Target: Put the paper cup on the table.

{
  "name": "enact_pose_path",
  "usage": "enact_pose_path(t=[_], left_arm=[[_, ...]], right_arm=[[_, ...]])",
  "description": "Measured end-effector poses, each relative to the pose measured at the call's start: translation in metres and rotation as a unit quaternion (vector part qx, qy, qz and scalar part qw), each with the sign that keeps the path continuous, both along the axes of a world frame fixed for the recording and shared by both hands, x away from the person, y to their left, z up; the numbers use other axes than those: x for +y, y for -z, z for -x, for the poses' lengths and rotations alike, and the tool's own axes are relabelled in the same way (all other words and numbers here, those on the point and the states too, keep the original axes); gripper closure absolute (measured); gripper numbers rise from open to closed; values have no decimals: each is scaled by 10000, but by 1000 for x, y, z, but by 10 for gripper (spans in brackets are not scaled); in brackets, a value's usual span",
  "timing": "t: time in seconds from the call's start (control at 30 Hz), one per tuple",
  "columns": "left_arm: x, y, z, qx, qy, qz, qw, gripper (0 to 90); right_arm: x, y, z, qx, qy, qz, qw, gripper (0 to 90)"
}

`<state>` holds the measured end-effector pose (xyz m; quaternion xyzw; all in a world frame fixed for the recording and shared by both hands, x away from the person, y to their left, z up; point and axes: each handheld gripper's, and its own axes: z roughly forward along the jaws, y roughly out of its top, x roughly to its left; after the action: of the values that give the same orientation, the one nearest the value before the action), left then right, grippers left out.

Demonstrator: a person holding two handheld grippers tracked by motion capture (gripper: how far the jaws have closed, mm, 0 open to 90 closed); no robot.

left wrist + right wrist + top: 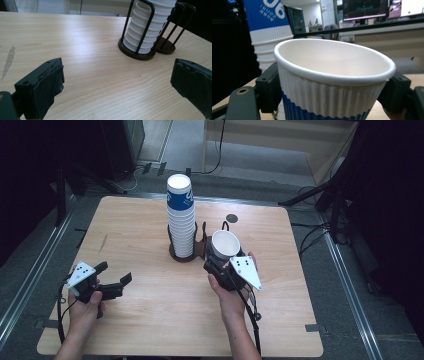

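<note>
A single white ribbed paper cup (pixel 225 244) with a blue band stands upright between the jaws of my right gripper (pixel 220 258), which is shut on it just right of the rack. In the right gripper view the cup (pixel 332 82) sits close up, both pads pressed against its sides. A tall stack of nested cups (pixel 180 215) rises from a dark wire holder (pixel 186 256) at the table's middle. My left gripper (pixel 116 271) hovers at the front left, open and holding nothing. Its view shows the stack (pixel 147 27) in the holder (pixel 136 53) ahead and to the right.
A second, empty wire holder (pixel 166 46) stands just behind the first. The wooden table (pixel 150 320) has a small dark round inset (pixel 231 218) near its far edge. Cables and dark stands lie on the floor around the table.
</note>
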<state>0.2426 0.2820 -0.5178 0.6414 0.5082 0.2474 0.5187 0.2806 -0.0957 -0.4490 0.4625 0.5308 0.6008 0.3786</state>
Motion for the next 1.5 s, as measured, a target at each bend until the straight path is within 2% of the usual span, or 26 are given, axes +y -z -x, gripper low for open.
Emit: enact_pose_path(t=[0.03,0.17,0.33,0.37,0.4,0.53,0.57,0.6,0.73,0.97,1.13,1.23,1.5], left_arm=[[2,3,-1,47,-61,-31,10000,0],[6,9,-1,133,-158,-108,9997,0],[11,13,-1,137,-289,-166,9994,0],[12,14,-1,121,-307,-143,9994,0],[12,15,-1,91,-315,-84,9994,0],[9,18,1,-63,-353,-151,9992,0],[7,21,1,-95,-362,-243,9990,0],[7,21,1,-95,-362,-243,9990,0],[5,27,1,-98,-389,-445,9982,0],[2,32,1,-230,-448,-604,9969,0],[1,32,2,-287,-434,-621,9967,0],[2,33,3,-290,-462,-503,9972,0],[3,33,4,-316,-454,-493,9972,0]], right_arm=[[-2,-1,-1,-74,58,46,9999,201],[-5,-3,-4,-128,155,180,9996,201],[-10,-4,-8,-191,265,297,9990,204],[-13,-4,-10,-310,325,377,9983,207],[-13,-4,-10,-310,325,377,9983,207],[-20,-5,-14,-441,383,490,9971,210],[-23,-5,-16,-448,380,448,9973,210],[-23,-5,-16,-448,380,448,9973,210],[-29,-6,-22,-511,420,520,9965,210],[-40,-8,-33,-589,510,616,9951,211],[-48,-11,-39,-593,605,687,9940,211],[-55,-13,-44,-594,640,612,9943,211],[-68,-13,-63,-483,779,603,9940,211]])
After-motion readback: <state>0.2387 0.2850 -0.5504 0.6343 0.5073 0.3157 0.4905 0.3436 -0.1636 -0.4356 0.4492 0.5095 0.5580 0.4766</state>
